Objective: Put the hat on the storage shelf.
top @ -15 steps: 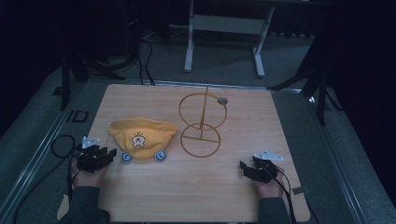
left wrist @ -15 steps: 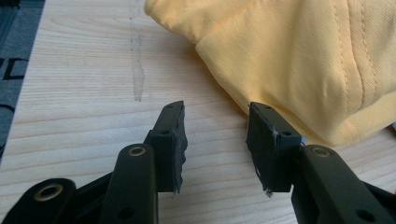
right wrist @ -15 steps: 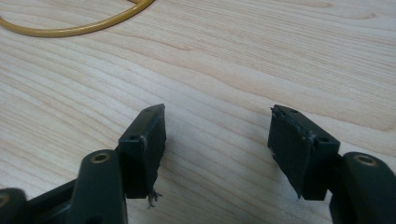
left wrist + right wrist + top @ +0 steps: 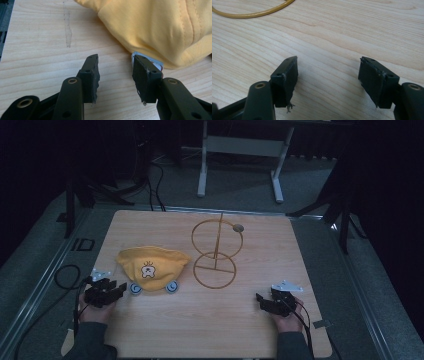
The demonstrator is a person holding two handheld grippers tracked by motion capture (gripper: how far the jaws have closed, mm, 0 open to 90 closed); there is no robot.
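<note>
So the yellow cap [image 4: 152,266] is lying flat on the desk [image 4: 250,330], left of centre, with its long axis running roughly side to side. The gold wire stand [image 4: 216,255] sits just to its right, not touching as far as I can see.

The left hand-held gripper [image 4: 111,290] is clearly the nearer one. It's parked right at the cap's near-left corner, jaws spread moderately with nothing between them. From the left gripper view, the cap [image 4: 160,30] lies ahead and to the right of the gripper [image 4: 115,75], and one jaw is right beside a small white-blue thing [image 4: 150,62] poking out under the hem, maybe a tag or button, hard to say.

The right hand-held gripper [image 4: 265,301] is well apart from the cap, over bare wood near the front right, jaws wide and empty. My guess is the left one goes for the hem first.
</note>
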